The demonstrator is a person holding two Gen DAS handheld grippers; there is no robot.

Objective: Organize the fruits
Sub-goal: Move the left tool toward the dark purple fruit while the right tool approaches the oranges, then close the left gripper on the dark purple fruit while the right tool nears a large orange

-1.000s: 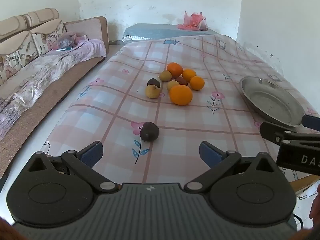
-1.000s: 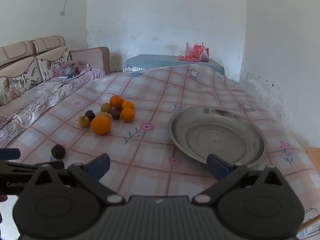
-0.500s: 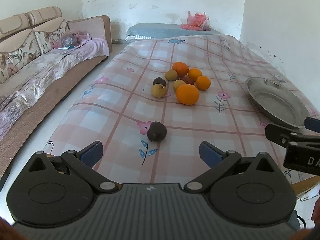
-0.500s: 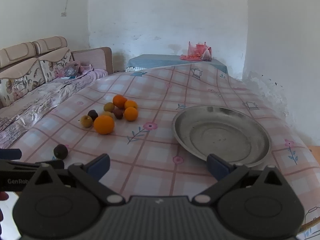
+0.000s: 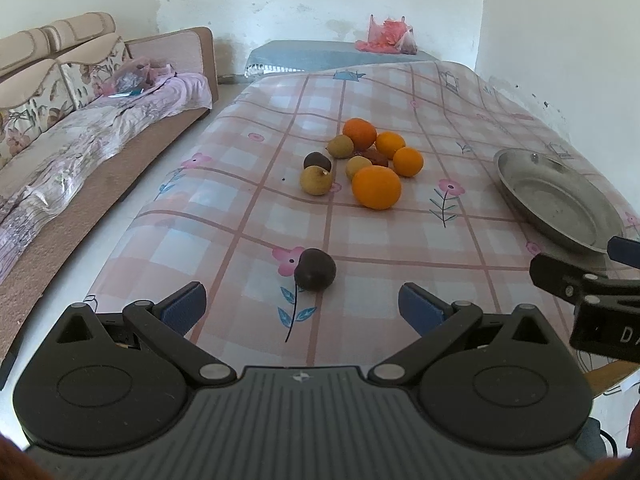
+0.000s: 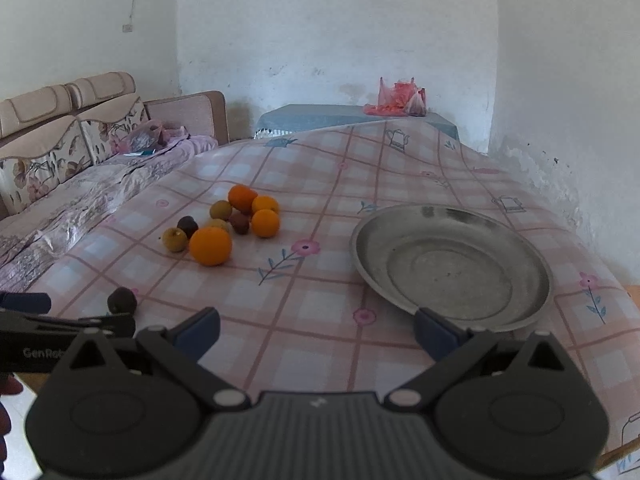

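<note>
A dark purple fruit lies alone on the checked tablecloth, just beyond my open, empty left gripper; it also shows in the right wrist view. Farther back sits a cluster of fruit: a big orange, several smaller oranges, yellow-brown fruits and dark ones. The cluster shows in the right wrist view around the big orange. An empty metal plate lies right of it, just beyond my open, empty right gripper; its rim shows in the left wrist view.
The table runs away from me, with its left edge dropping to the floor. A sofa with a cloth stands on the left. A low blue-covered table with a red bag stands at the far wall.
Both grippers have moved forward towards the table. The lone dark fruit now sits closer between the left fingers, and the plate is closer to the right gripper. Both stay open.
</note>
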